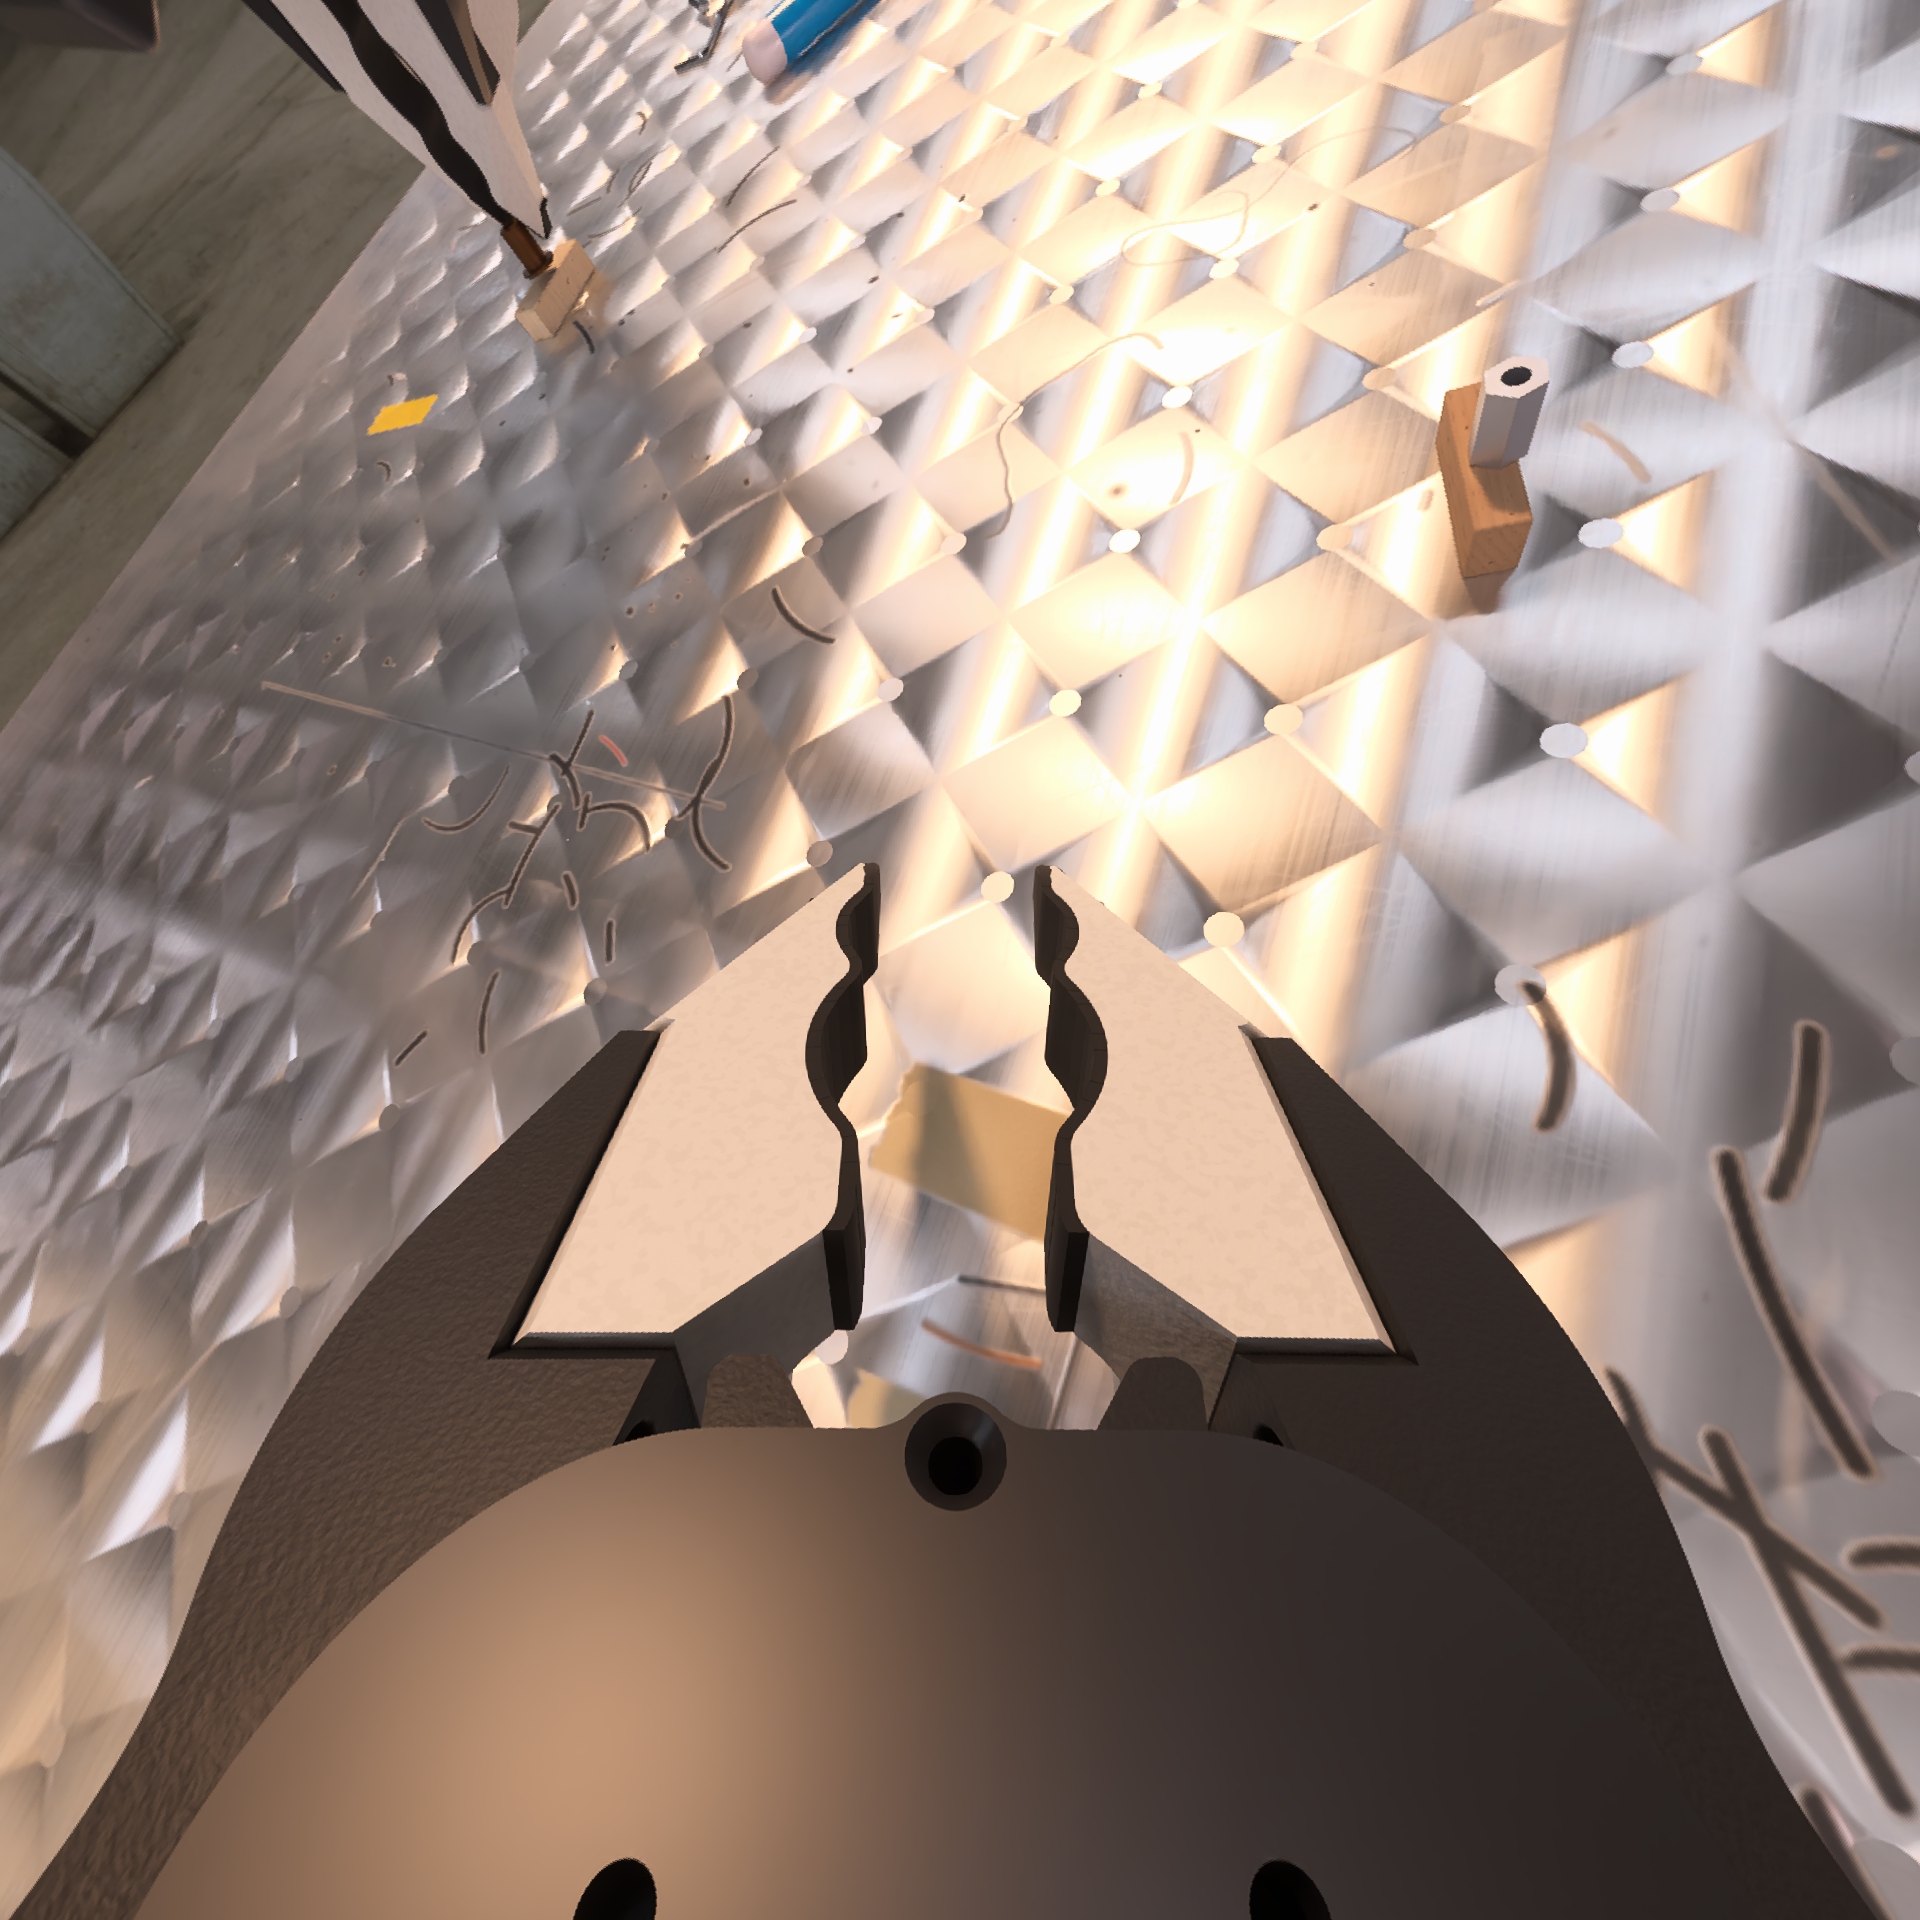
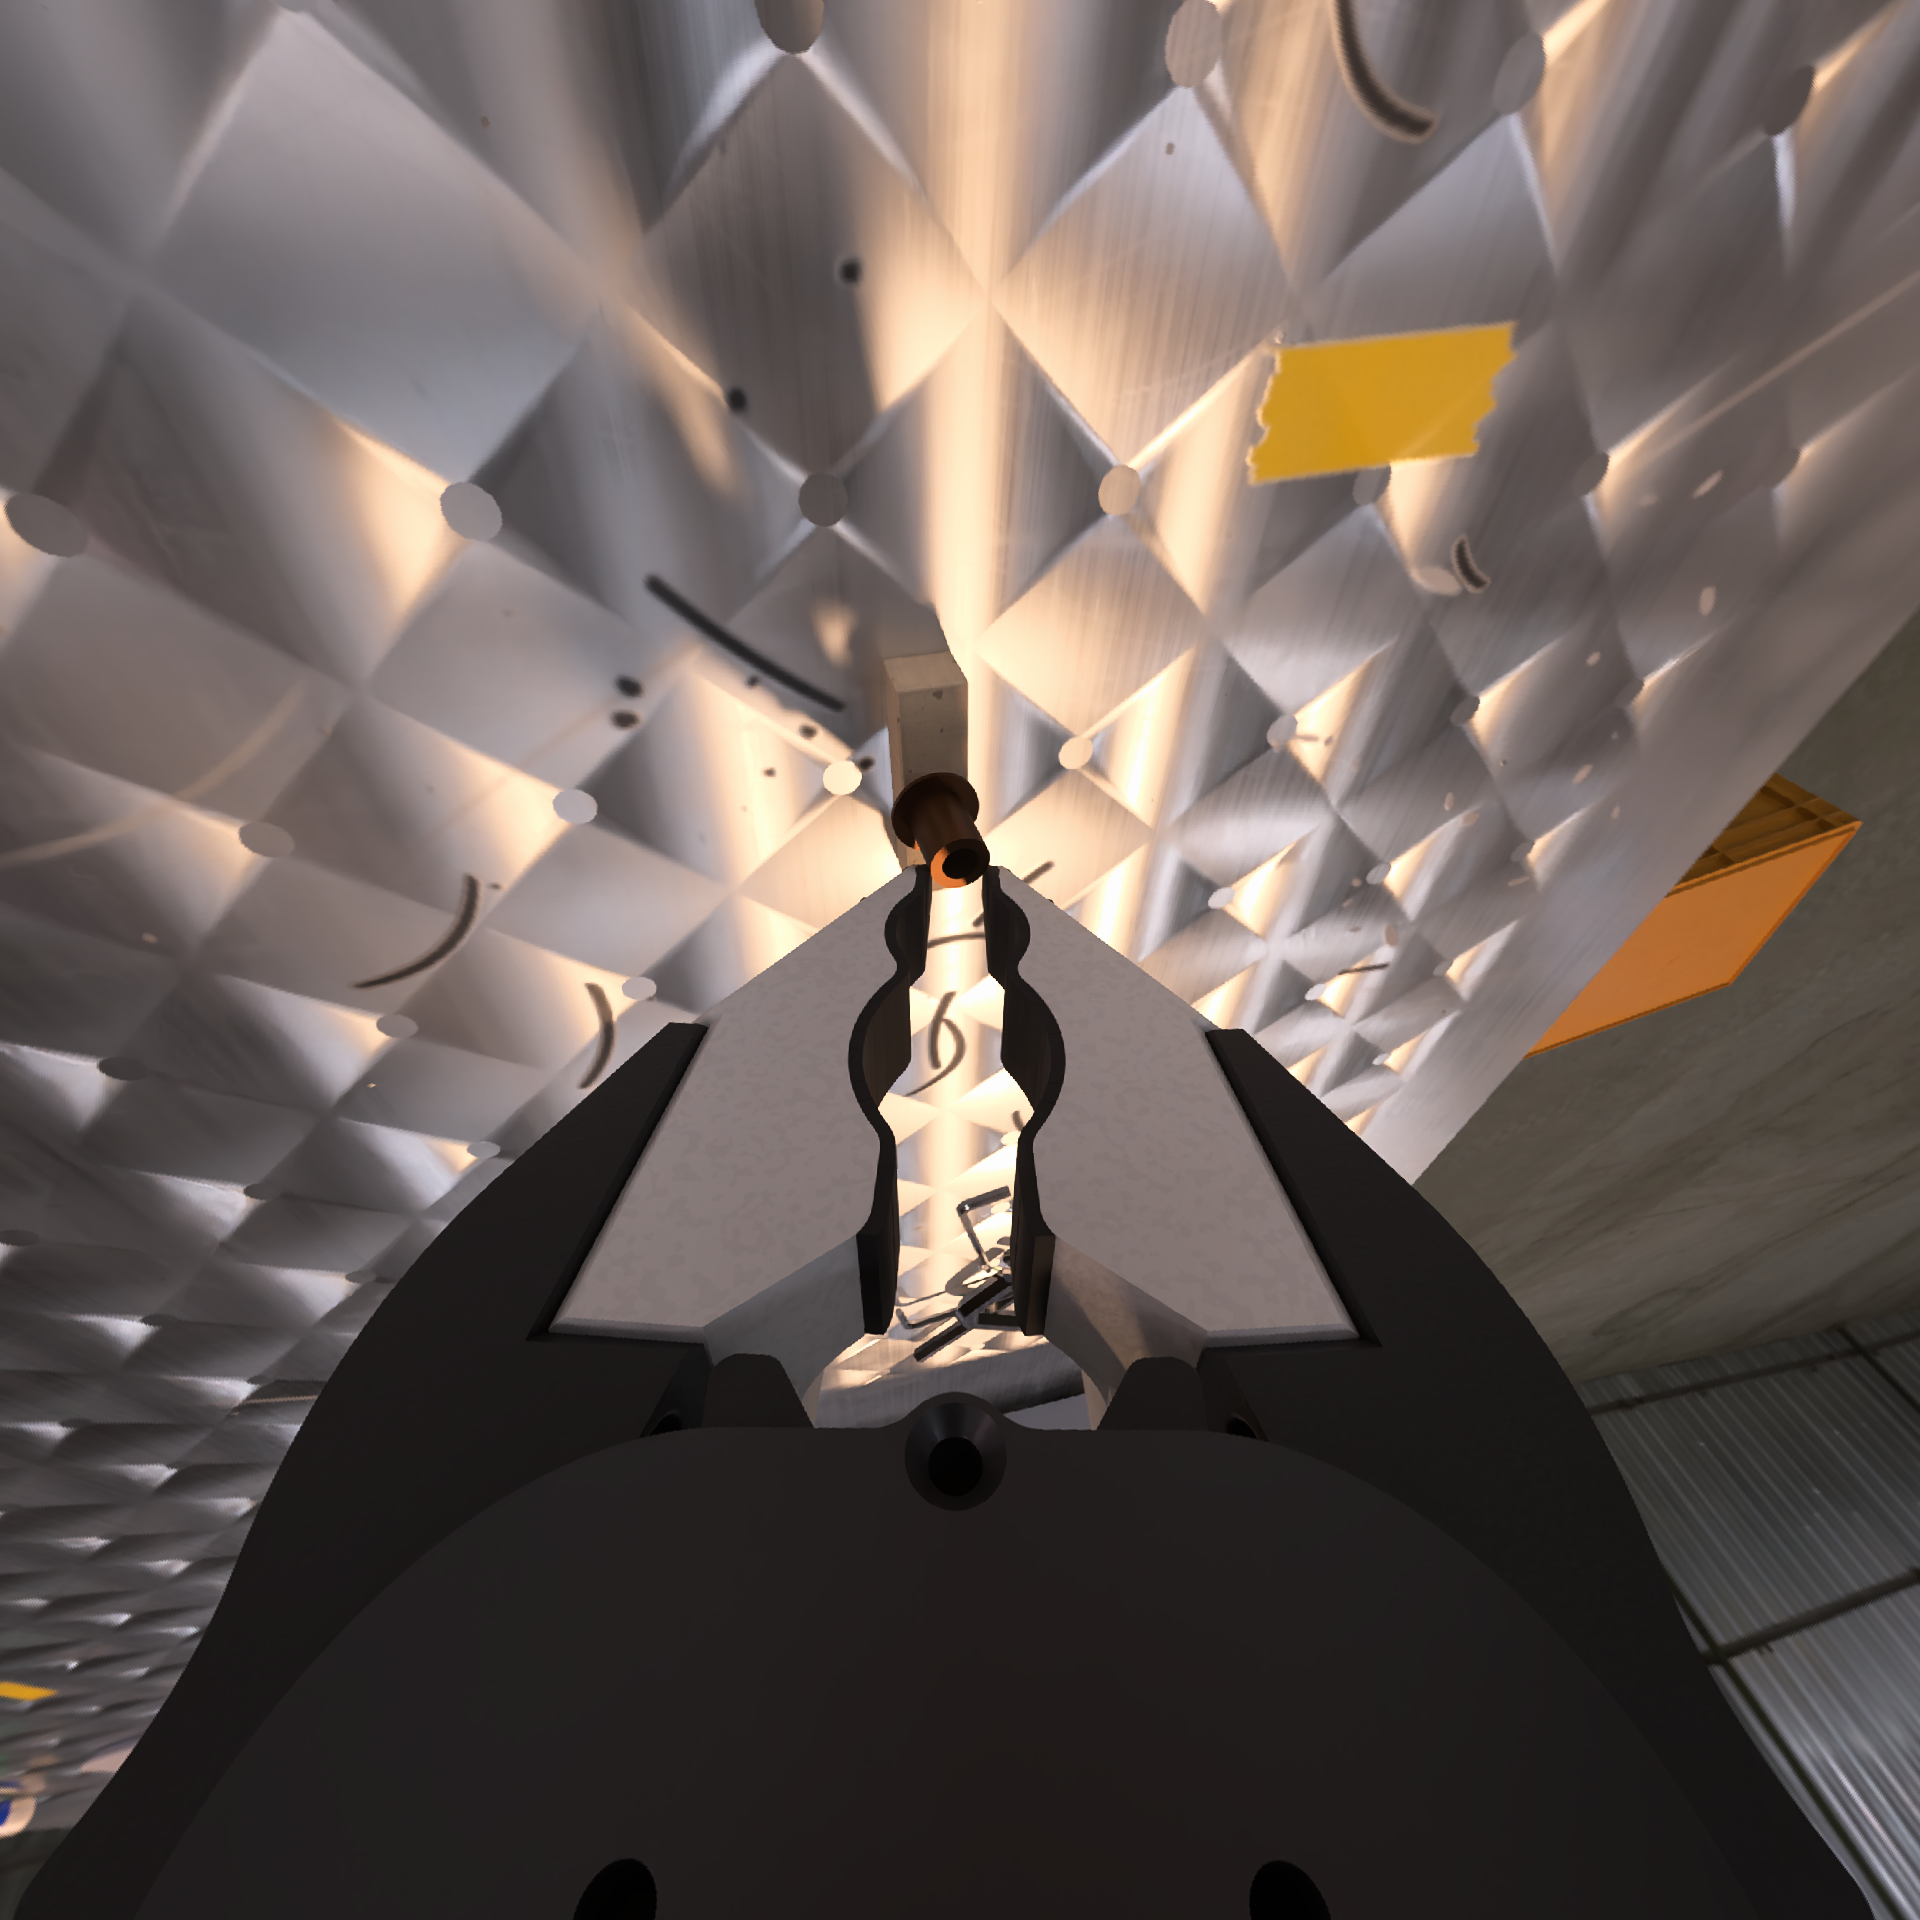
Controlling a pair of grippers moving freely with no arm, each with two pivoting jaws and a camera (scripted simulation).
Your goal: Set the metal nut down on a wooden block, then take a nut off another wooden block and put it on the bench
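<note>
Brushed-metal bench | left wrist view: left tongs wide, empty; grey hexagonal metal nut upright on brown wooden block, far right-ahead | right wrist view: right tongs narrow, pinching copper-brown flanged nut, pale wooden block just beyond.

yellow tape upper right, right wrist view | blue pen top edge, left wrist view | orange tray right edge off bench | pale tape lower ctr, blurred
</note>
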